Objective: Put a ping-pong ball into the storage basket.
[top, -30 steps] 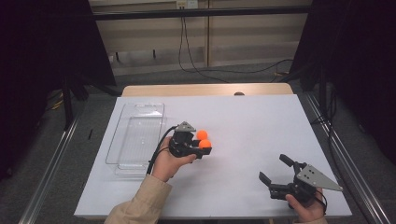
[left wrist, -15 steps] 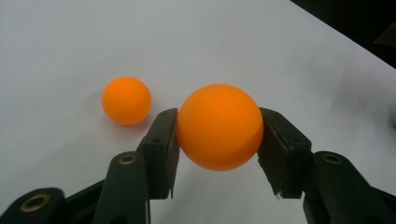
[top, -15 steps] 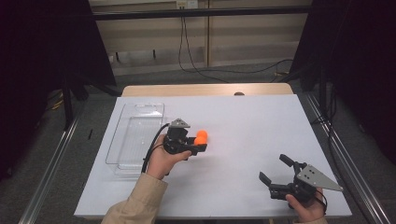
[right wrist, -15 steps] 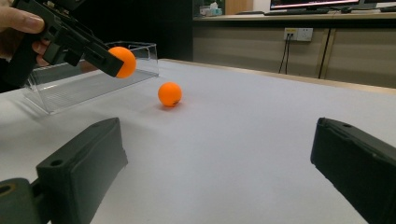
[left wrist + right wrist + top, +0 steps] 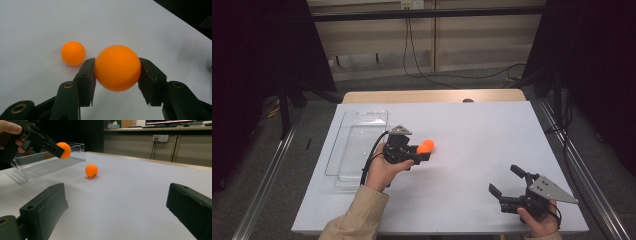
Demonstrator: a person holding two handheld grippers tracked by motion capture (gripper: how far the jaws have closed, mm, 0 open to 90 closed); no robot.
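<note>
**Left Tongs Carried One Orange Ball Beside the Clear Tray**

Tongs in the left hand, the left tongs (image 5: 426, 150), were clamped on an orange ball (image 5: 117, 67), one black pad pressed to each side of it so that it sat squarely between the tips and clear of the tabletop (image 5: 472, 125). In the high view that held ball hung above the white surface just to the right of a clear plastic tray (image 5: 357, 145), which lay lengthwise along the tabletop's left edge. The tray was empty as far as the pictures showed, and its open top and nearness suggested it was meant to receive the balls; the level, side-on grip looked suited to carrying the ball over the low wall without letting it roll.

A second orange ball (image 5: 91, 170) rested on the tabletop a little beyond the held one, near the tray's right wall and apart from both tongs. From the left gripper view it lay just past the left pad, below and behind the gripped ball, probably waiting its turn.

Farther right, near the tabletop's front right corner, the right tongs (image 5: 507, 182) sat low in the person's other hand with their jaws spread wide and nothing between them. They pointed toward the balls and the tray but were well apart from all three, seemingly parked out of the way while the left side worked.
</note>
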